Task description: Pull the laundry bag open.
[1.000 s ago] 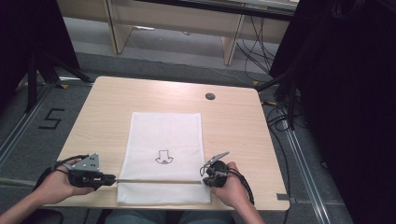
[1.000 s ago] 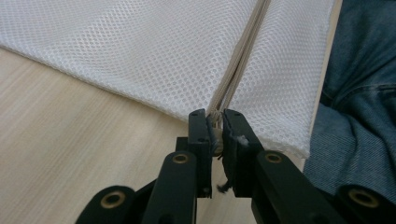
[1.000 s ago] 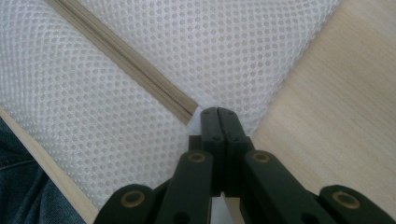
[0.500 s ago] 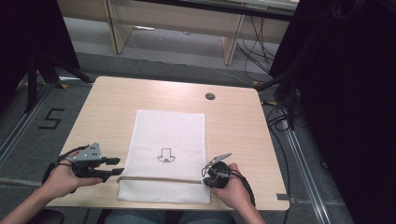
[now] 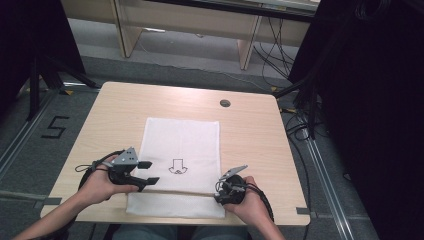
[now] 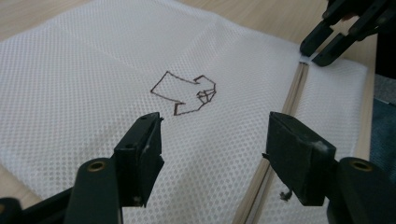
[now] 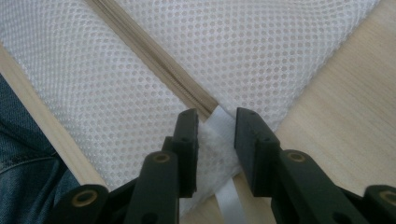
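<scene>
Presently the white mesh bag (image 5: 181, 165) lay flat on the wooden table (image 5: 250, 135), its near end overhanging the table's front edge, a hand-drawn arrow mark (image 5: 176, 166) at its middle. A tan zipper (image 5: 175, 191) ran across the bag near that end. The left gripper (image 5: 146, 172) hovered over the bag's left border beside the arrow; its jaws had just been opening and stood wide apart, with only mesh beneath them and nothing gripped. The right gripper (image 5: 218, 193) sat at the zipper's right end. Its jaws had just been parting too; in the right gripper view the white tab (image 7: 219, 122) at the zipper's end lay in the gap, and the pads looked clear of it.
</scene>
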`<state>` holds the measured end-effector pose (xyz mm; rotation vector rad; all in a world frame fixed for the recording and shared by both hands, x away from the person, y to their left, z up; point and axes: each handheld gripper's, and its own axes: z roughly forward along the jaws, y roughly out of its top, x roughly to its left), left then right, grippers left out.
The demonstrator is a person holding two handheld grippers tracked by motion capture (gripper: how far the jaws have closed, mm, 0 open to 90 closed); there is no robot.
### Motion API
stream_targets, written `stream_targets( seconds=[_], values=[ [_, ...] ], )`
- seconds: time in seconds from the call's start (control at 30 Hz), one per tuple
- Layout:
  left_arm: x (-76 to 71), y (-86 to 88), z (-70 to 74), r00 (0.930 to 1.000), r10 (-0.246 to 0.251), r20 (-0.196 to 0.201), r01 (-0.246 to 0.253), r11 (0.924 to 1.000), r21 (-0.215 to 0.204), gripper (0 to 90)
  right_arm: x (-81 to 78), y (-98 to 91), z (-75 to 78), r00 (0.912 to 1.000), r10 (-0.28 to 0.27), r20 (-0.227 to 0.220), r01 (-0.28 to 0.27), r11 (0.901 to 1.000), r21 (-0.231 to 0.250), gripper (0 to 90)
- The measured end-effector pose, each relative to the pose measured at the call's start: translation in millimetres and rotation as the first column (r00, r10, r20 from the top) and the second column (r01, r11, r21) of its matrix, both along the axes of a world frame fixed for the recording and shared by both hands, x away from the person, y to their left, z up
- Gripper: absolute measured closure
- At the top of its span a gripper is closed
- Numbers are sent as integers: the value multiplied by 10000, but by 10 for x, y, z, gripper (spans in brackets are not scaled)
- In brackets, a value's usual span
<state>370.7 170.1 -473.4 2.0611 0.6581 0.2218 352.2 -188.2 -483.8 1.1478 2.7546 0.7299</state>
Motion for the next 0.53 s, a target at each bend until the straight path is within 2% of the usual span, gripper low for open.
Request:
stream_targets(
  seconds=[0.03, 0.1, 0.13, 0.17, 0.2, 0.23, 0.27, 0.3, 0.33, 0.37, 0.4, 0.43, 0.47, 0.53],
  values=[
    [4, 26, -27, 9999, -19, 149, 16, 9998, 187, 360, -15, 8, 10, 9997, -171, -161, 170, 9998, -64, 689],
    [-24, 69, -106, 9995, 282, -157, -280, 9995, 126, 364, -10, 5, 12, 9999, 106, 83, -106, 9999, -22, 672],
    [-13, 104, -125, 10000, 54, -62, -52, 9992, 386, 367, -17, 1, 32, 9999, 108, 134, -108, 9999, -9, 654],
    [-21, 122, -137, 9995, 116, -291, -102, 9988, 478, 370, -18, -9, 55, 9996, 128, 267, -130, 9999, 62, 646],
    [-5, 150, -138, 10000, 23, 72, -28, 9968, 795, 370, -22, -24, 82, 9990, 8, 449, -13, 9999, 125, 644],
    [0, 161, -140, 9998, 212, 29, -214, 9974, 689, 372, -25, -36, 106, 9985, -105, 538, 94, 9998, 201, 643],
    [17, 190, -124, 9993, 352, 153, -362, 9968, 707, 373, -31, -54, 132, 9972, -302, 687, 282, 9991, 307, 640],
    [47, 223, -111, 9987, 484, 137, -491, 9973, 550, 373, -17, -90, 153, 9939, -333, 1050, 287, 9986, 449, 639],
    [59, 237, -110, 9984, 553, 87, -556, 9973, 472, 373, -21, -123, 180, 9922, -622, 1076, 573, 9972, 488, 639],
    [71, 249, -112, 9980, 611, 152, -616, 9973, 403, 373, -8, -143, 172, 9892, -628, 1323, 568, 9972, 489, 638],
    [85, 265, -114, 9980, 617, 159, -623, 9971, 436, 373, -1, -161, 173, 9885, -681, 1351, 608, 9965, 569, 636],
    [89, 278, -126, 9966, 824, 28, -825, 9956, 441, 373, 1, -171, 175, 9887, -802, 1264, 728, 9954, 627, 634],
    [93, 286, -132, 9959, 907, -24, -906, 9954, 319, 374, 9, -187, 167, 9884, -842, 1267, 766, 9950, 636, 636],
    [113, 313, -127, 9956, 929, 111, -933, 9950, 358, 375, 27, -210, 151, 9867, -908, 1349, 828, 9945, 639, 635]
  ],
)
